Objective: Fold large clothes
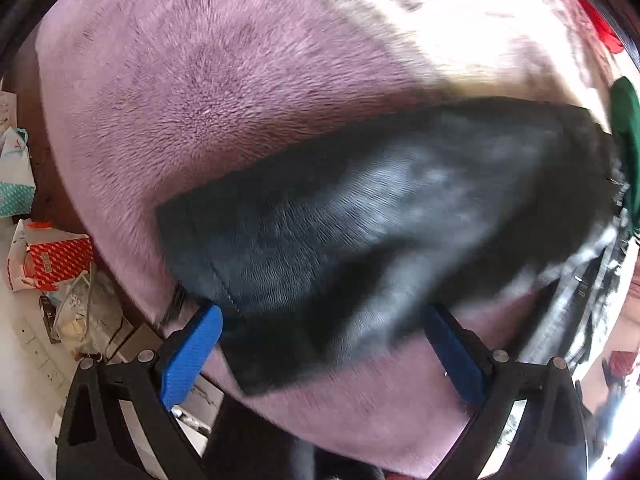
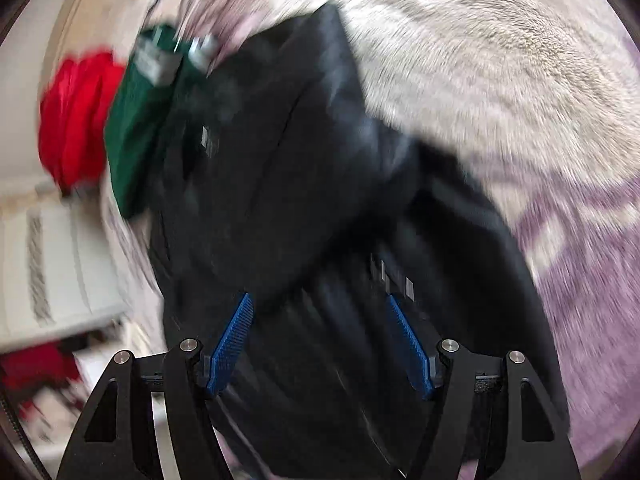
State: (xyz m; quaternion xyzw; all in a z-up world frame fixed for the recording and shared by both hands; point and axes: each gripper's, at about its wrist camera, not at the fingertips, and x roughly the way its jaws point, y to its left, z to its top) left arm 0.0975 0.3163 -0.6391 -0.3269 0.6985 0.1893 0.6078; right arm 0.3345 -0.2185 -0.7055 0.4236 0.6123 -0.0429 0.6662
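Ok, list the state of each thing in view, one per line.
Left gripper: open, blue pads either side of the black garment's edge.
Right gripper: open, over the black garment.
Black garment: lying on the blanket, partly folded, creased.
Blanket: spread flat under the clothes.
Green garment: bunched beside the black one.
Red garment: bunched next to the green one.

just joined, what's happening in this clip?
A person with two handheld grippers is working on a black garment lying on a fuzzy pink blanket. The left gripper and the right gripper both have their fingers spread, hovering over the dark fabric with nothing clamped. Green and red clothes sit beyond it. Both views are motion-blurred, so fold progress is hard to judge.
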